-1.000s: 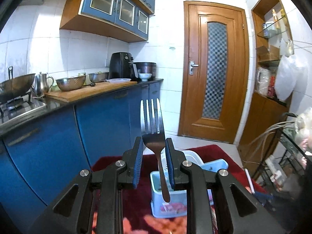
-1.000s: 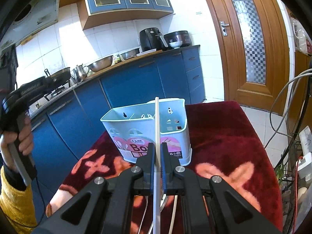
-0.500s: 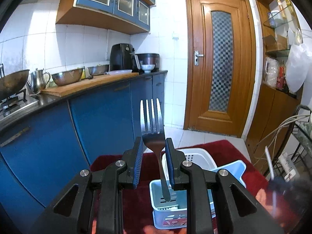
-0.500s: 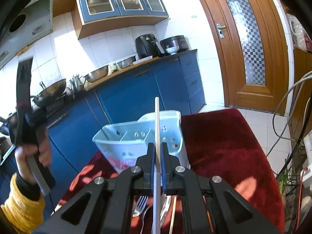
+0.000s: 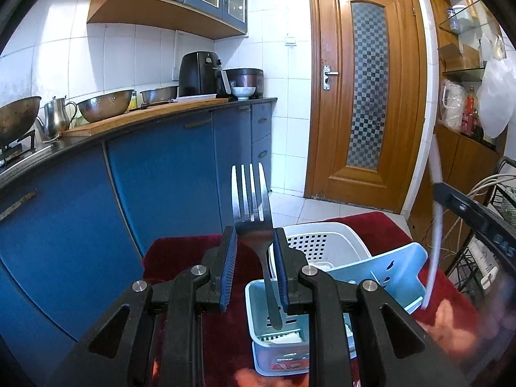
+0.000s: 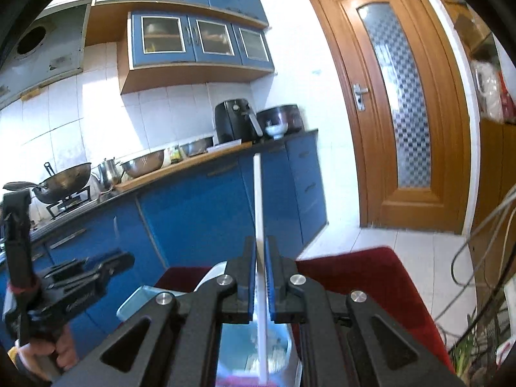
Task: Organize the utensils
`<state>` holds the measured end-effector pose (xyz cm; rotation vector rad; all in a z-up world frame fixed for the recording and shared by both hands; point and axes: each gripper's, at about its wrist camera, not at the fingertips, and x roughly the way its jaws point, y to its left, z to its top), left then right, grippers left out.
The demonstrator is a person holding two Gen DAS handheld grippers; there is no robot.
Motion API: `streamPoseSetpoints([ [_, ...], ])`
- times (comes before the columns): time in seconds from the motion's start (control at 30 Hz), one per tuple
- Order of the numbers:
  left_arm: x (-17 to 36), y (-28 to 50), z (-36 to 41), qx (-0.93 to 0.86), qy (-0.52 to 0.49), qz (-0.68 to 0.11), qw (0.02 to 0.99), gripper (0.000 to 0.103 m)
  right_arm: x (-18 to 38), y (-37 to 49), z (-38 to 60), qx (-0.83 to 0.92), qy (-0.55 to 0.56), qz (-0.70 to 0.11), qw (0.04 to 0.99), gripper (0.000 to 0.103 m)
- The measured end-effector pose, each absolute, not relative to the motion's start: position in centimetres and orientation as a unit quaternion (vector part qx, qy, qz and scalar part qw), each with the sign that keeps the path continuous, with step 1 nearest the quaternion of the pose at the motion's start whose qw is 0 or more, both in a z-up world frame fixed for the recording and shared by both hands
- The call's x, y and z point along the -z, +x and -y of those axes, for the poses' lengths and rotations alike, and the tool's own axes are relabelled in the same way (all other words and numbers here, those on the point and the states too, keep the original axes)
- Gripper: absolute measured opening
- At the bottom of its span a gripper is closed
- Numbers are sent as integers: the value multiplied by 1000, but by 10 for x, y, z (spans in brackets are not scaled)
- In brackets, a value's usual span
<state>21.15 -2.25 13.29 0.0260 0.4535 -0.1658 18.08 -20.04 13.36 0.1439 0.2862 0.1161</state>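
Observation:
My left gripper (image 5: 254, 242) is shut on a steel fork (image 5: 250, 200), tines up, its handle tip hanging over a compartment of the light-blue utensil caddy (image 5: 380, 274) on the red cloth. My right gripper (image 6: 260, 251) is shut on a thin white chopstick (image 6: 258, 200), held upright with its lower end over the caddy (image 6: 251, 351). The chopstick also shows blurred at the right of the left wrist view (image 5: 435, 225). The left gripper's body shows at the left of the right wrist view (image 6: 74, 287).
A white perforated basket (image 5: 322, 242) sits behind the caddy. The red-clothed table (image 6: 371, 277) stands beside blue kitchen cabinets (image 5: 154, 180). A wooden door (image 5: 367, 87) is ahead. Cables and a wire rack (image 5: 503, 200) are at the right.
Both grippers have moved in over the caddy. The right gripper tilted up, bringing the chopstick upright above it. The fork's handle now hangs over a compartment.

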Motion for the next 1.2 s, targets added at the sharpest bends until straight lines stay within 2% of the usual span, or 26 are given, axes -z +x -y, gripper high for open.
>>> streamPoseSetpoints([
  [0.27,-123,216,20,86,11,-232,969,23,-120,206,199,-44,62,-142,987,7],
  [0.77,-106,218,22,110,-4,-270,957,23,-109,171,219,-77,76,-214,971,8],
  [0.93,-106,213,28,113,5,-268,957,32,-105,155,219,-85,68,-229,967,16],
  [1.2,-107,200,30,113,8,-268,957,38,-98,140,211,-102,55,-249,961,25],
])
